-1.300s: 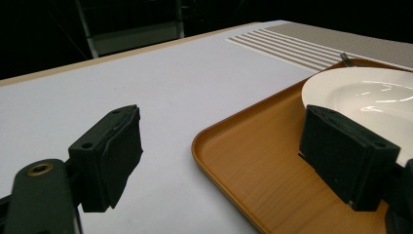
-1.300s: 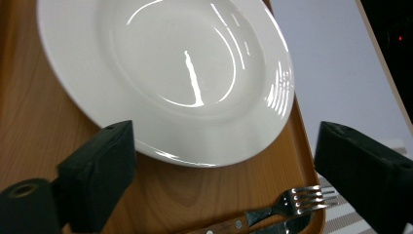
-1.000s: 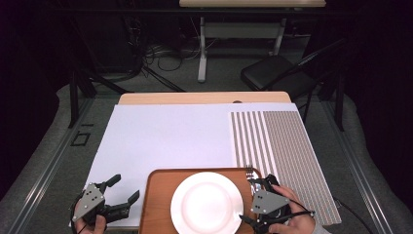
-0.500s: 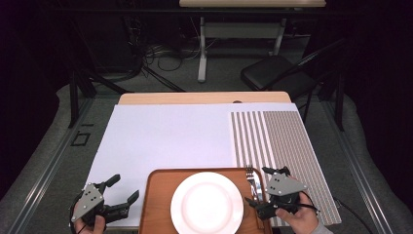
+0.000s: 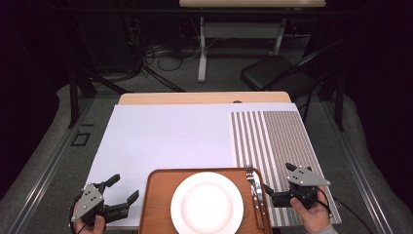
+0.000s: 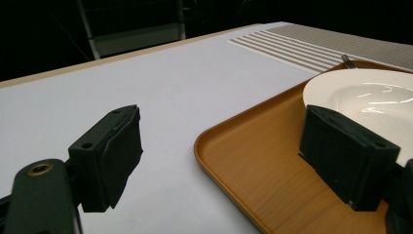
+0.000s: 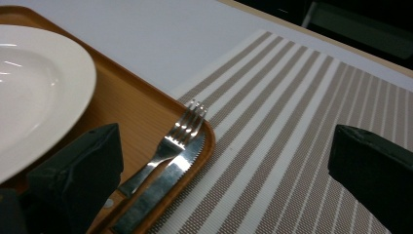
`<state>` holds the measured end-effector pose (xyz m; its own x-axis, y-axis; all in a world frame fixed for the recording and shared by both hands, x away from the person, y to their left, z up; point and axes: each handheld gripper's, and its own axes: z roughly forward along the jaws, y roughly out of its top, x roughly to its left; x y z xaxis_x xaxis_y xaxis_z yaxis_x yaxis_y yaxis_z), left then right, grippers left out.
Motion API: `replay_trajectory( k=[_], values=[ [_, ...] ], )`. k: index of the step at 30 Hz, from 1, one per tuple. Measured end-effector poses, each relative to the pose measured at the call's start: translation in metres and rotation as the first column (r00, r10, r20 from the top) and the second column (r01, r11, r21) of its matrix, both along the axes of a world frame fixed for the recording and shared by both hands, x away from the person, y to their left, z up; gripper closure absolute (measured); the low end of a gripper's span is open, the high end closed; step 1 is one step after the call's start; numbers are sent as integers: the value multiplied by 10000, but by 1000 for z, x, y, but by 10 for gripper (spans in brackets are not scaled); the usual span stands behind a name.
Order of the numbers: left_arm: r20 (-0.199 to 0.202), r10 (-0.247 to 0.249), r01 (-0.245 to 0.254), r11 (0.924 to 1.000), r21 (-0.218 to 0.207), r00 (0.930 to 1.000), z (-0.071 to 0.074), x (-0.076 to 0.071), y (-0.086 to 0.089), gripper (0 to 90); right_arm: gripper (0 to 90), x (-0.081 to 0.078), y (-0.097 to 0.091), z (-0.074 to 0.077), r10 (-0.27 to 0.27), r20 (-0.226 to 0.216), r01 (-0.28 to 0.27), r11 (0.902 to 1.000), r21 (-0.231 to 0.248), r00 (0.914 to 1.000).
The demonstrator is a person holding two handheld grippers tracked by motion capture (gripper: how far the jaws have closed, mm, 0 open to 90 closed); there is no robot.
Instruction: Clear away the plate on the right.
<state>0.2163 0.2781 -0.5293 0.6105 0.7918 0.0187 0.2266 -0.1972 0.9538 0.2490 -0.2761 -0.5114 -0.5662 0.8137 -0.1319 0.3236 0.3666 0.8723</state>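
A white plate (image 5: 207,203) (image 6: 370,97) (image 7: 34,92) rests in the middle of a wooden tray (image 5: 158,195) (image 6: 199,141) (image 7: 141,112) at the table's near edge. A fork (image 5: 251,179) (image 7: 180,136) and a knife (image 5: 259,207) (image 7: 165,185) lie side by side along the tray's right rim. My right gripper (image 5: 279,179) (image 7: 226,180) is open just right of the tray, over the striped placemat (image 5: 277,141) (image 7: 292,122), with the cutlery near its left jaw. Left of the tray my left gripper (image 5: 124,187) (image 6: 226,156) is open and empty, one jaw over the tray's left rim.
A white sheet (image 5: 165,141) covers most of the wooden table (image 5: 204,99). The placemat lies on its right part. Beyond the table's far edge stand a black chair (image 5: 272,73), a desk leg and cables on the floor.
My right gripper has moved right, from over the tray's right rim onto the placemat. The fork and knife stay on the tray. The left gripper has not moved.
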Motion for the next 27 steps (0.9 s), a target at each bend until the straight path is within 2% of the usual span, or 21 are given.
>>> replay_trajectory(
  k=[3,14,18,27],
  values=[
    [3,46,-46,10000,-41,10000,0,0,1,157,0,-3,-8,-5,-423,150,420,9989,202,9990],
    [10,112,-112,9999,-64,9999,0,0,2,157,0,-14,-30,-14,-1469,69,1459,9860,810,9891],
    [-23,165,-165,9998,-99,9999,0,0,3,158,0,-16,-34,-18,-1588,-12,1582,9828,954,9873],
    [34,176,-175,9998,-97,9998,-1,1,4,157,0,-14,-32,-24,-1456,-51,1454,9849,937,9893]
  ],
)
